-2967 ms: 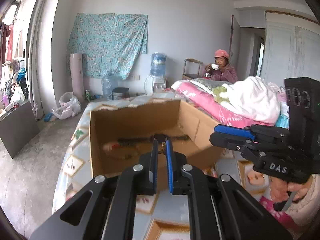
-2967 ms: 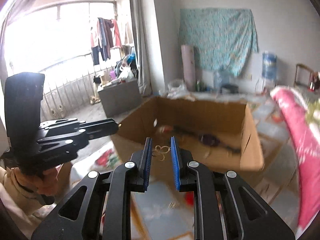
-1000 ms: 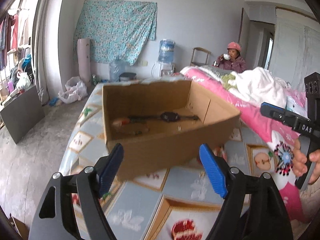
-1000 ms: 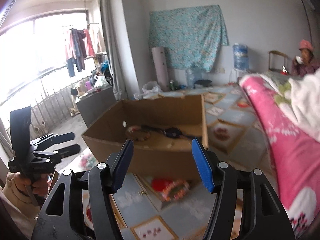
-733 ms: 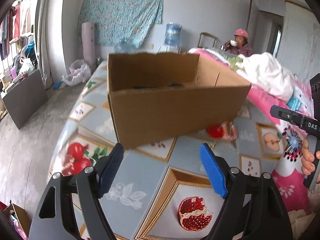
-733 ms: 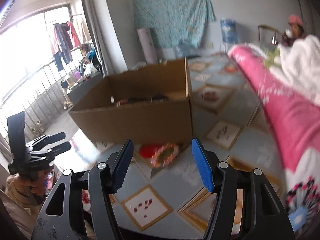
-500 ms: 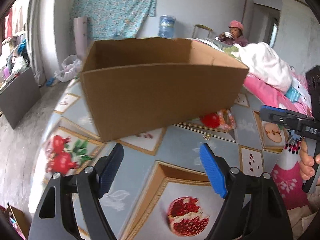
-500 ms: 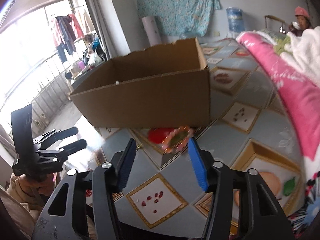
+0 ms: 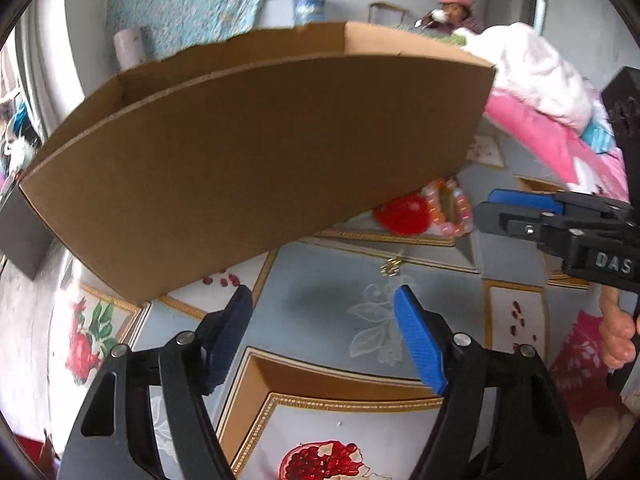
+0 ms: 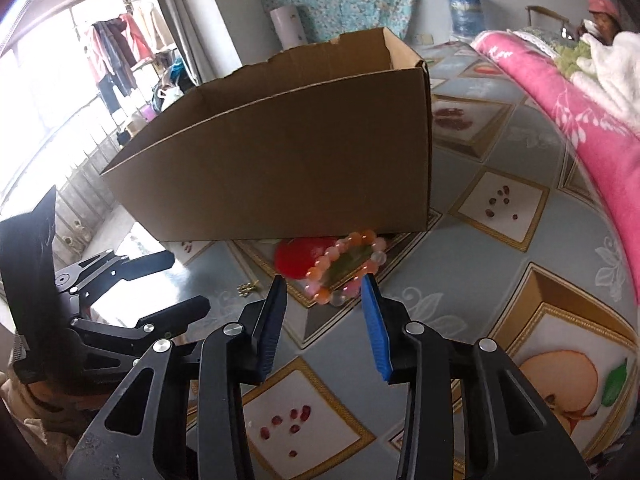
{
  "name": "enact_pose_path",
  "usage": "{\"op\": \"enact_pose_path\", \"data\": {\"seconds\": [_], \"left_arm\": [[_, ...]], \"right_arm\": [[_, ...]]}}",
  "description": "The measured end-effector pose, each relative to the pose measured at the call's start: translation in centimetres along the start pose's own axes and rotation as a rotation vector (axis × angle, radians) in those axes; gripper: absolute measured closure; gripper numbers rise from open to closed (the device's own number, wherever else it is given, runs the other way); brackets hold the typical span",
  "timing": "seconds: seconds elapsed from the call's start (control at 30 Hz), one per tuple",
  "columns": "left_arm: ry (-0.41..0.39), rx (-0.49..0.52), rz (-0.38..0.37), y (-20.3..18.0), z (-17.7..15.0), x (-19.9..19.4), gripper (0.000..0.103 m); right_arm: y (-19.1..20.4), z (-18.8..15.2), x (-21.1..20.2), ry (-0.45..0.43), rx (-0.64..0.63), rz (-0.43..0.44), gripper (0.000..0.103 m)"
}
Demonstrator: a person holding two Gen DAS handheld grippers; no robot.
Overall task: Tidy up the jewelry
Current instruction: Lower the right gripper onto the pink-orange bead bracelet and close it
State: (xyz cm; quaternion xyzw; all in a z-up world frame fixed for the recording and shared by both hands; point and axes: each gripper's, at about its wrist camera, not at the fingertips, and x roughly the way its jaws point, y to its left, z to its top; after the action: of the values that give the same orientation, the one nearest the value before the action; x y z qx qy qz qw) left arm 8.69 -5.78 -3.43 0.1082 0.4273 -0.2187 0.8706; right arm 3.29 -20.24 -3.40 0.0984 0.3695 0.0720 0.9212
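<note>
In your left wrist view, your left claw (image 9: 322, 300) is spread and closing on nothing above the patterned bed cover (image 9: 320, 312), with the small gold jewelry piece (image 9: 393, 266) lying just beyond its tips, near the cardboard box (image 9: 248, 152). In your right wrist view, your right claw (image 10: 323, 284) is half spread, its tips at either side of the beaded bracelet (image 10: 344, 266) by the box's near right corner, pads not visibly pressing it.

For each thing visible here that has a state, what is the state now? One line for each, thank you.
Cardboard box: open at the top, upright on the bed cover.
Bead bracelet: lying flat beside the box, not gripped.
Small gold piece: lying loose on the cover.
Left gripper: open, closing, nothing between.
Right gripper: open, bracelet just ahead.
</note>
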Motion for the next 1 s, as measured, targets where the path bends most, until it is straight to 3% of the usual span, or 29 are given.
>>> {"op": "enact_pose_path", "data": {"seconds": [0.1, 0.3, 0.77, 1.0], "left_arm": [[0.045, -0.016, 0.028, 0.2, 0.1, 0.6, 0.029], [0.084, -0.049, 0.050, 0.4, 0.0, 1.1, 0.024], [0.089, -0.078, 0.059, 1.1, -0.2, 0.9, 0.015], [0.089, -0.082, 0.063, 1.2, -0.4, 1.3, 0.011]], "right_arm": [[-0.2, 0.0, 0.1, 0.011, 0.012, -0.013, 0.050], [-0.8, 0.1, -0.1, 0.021, 0.039, -0.022, 0.050], [0.4, 0.8, 0.4, 0.023, 0.001, -0.004, 0.050], [1.7, 1.2, 1.5, 0.034, -0.041, 0.005, 0.058]]}}
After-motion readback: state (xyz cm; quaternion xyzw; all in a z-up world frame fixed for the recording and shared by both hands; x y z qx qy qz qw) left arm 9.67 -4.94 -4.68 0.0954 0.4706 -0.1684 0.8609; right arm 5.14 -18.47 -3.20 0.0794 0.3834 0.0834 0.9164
